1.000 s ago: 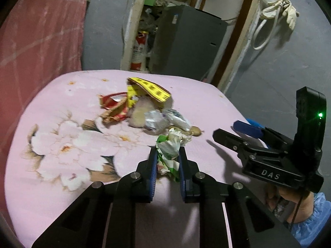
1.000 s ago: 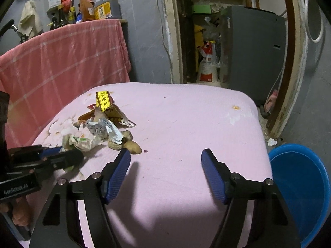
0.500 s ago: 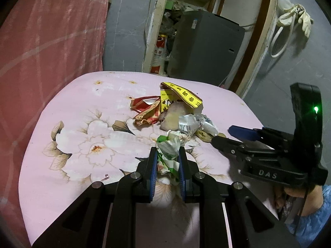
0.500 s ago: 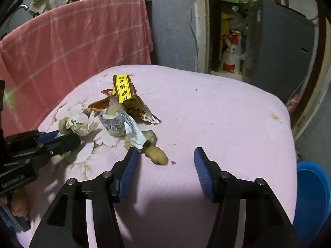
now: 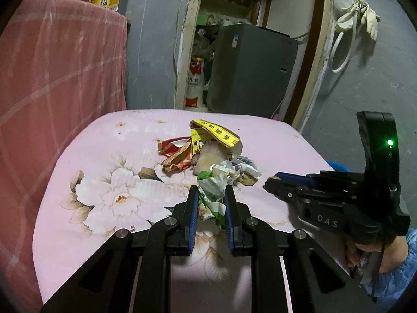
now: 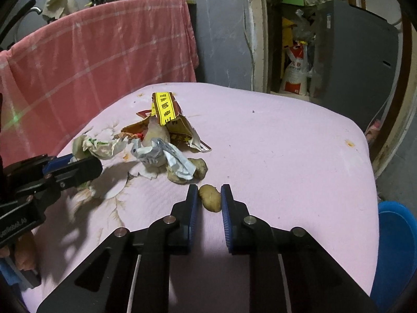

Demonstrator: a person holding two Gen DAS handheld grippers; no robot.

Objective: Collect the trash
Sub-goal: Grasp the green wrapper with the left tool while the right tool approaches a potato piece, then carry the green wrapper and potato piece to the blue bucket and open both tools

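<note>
I take the yellow carton at the back of the trash heap as my marker on the pink floral worktop. Left of it and nearer me, my left hand-held gripper is clenched on a crumpled white-and-green wrapper, which stands up between the blue pads just in front of the heap. Directly below the carton lies a grey-white crushed packet over a few brown lumps. Right of that and nearer me, my right hand-held gripper has just been closing, and a small brown lump, perhaps a bit of peel or root, sits between its jaws; it looks pinched or all but pinched, so I count it as grasped. Far to the right of the carton, past the worktop's edge, is the blue bin. I judge the step as picking up; next I should lift both pieces clear and carry them across to that bin.
</note>
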